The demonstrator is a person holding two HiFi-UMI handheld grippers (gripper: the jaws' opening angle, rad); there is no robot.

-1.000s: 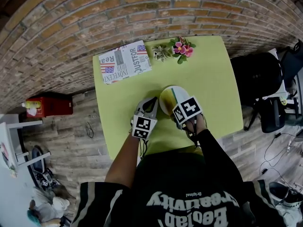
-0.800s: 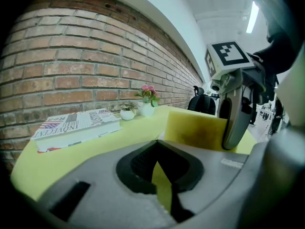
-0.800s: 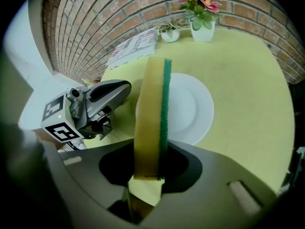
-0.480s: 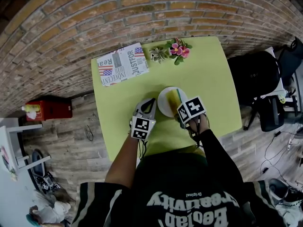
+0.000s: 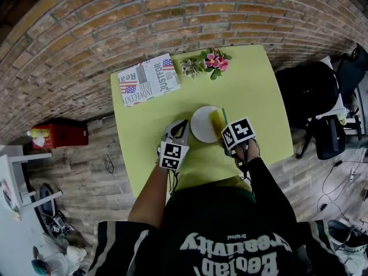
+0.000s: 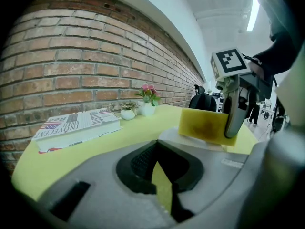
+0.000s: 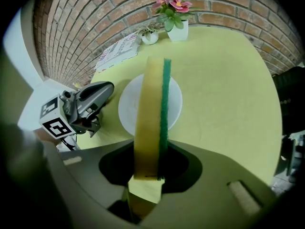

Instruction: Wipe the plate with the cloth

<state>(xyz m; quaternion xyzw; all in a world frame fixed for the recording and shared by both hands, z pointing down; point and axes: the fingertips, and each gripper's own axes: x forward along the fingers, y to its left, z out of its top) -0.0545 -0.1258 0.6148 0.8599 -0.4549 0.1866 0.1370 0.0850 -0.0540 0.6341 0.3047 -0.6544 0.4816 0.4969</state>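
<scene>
A white plate point(image 5: 201, 124) lies on the yellow-green table point(image 5: 253, 91). My right gripper point(image 5: 225, 133) is shut on the cloth, a yellow sponge with a green scouring side point(image 5: 218, 119), held on edge over the plate's right rim. In the right gripper view the sponge point(image 7: 150, 104) runs straight out from the right gripper point(image 7: 147, 175) across the plate point(image 7: 127, 106). My left gripper point(image 5: 182, 124) is shut with nothing in it, its tip by the plate's left rim; the same left gripper point(image 7: 106, 87) shows there too. The left gripper view shows the sponge point(image 6: 207, 124) above the plate point(image 6: 188, 138).
A folded newspaper point(image 5: 148, 78) lies at the table's far left. A pot of pink flowers point(image 5: 214, 60) and a small plant point(image 5: 190, 66) stand at the far edge against the brick wall. A black chair point(image 5: 310, 91) is right of the table; a red box point(image 5: 60, 134) sits on the floor at left.
My right gripper has slid the sponge rightward from the plate's middle to its right rim, uncovering more white plate. The left gripper has stayed put.
</scene>
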